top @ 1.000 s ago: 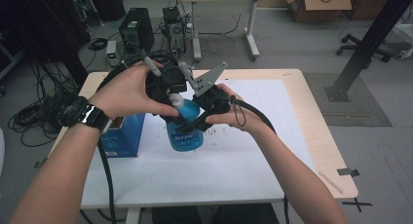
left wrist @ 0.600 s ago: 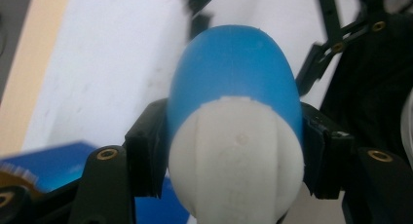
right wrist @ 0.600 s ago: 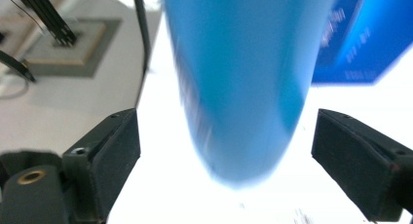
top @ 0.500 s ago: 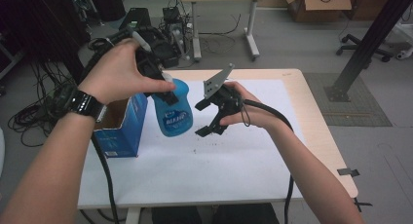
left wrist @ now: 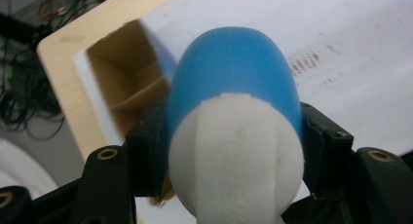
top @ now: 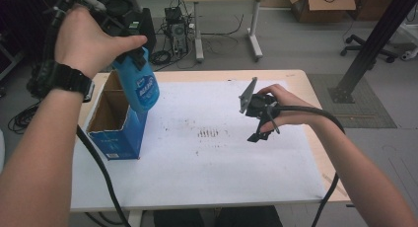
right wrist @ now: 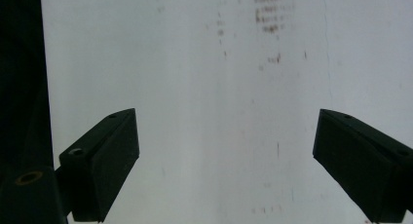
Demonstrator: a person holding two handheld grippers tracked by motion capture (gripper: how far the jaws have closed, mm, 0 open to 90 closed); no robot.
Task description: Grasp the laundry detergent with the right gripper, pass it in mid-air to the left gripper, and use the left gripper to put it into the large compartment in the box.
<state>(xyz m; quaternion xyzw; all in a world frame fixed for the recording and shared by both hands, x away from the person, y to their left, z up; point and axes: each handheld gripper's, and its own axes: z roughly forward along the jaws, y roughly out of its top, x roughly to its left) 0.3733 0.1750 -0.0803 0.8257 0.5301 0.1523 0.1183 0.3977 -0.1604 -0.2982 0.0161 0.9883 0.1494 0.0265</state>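
1. Left gripper (top: 129, 37) is clamped on a blue bottle (top: 139, 84) w/ a white cap end. It is held in the air above the table's left edge, bottle hanging base-down and a bit tilted.
2. Right under it stands an open blue carton (top: 117, 119) at the worktop's left edge, flaps up, brown inside. The bottle's base sits just over the carton's right wall, not yet inside.
3. Right gripper (top: 260, 122) hovers over the white sheet (top: 207, 168), right of centre, jaws wide apart w/ nothing between them. The person's right hand (top: 283, 106) wraps its body.
4. Step in hand, prob.: lower the bottle into the carton. To do it well, shift the bottle left so its base clears the right wall, bring it closer to upright, then go straight down and let go only once it rests on the bottom. A tilted entry could catch a flap or tip the light carton.
5. The free right gripper could steady the carton if it slides; judgement only.
6. Left gripper view gives what the high view can't: both black jaws pressed on the bottle's shoulder where blue meets white, and the carton's mouth (left wrist: 127, 83) seen past the bottle, w/ an inner fold.
7. Right gripper view confirms the empty gap, w/ faint brown speckles (right wrist: 269, 12) on the sheet below.
8. High view alone gives the layout: carton vs. table edge, both forearms, trailing cables.
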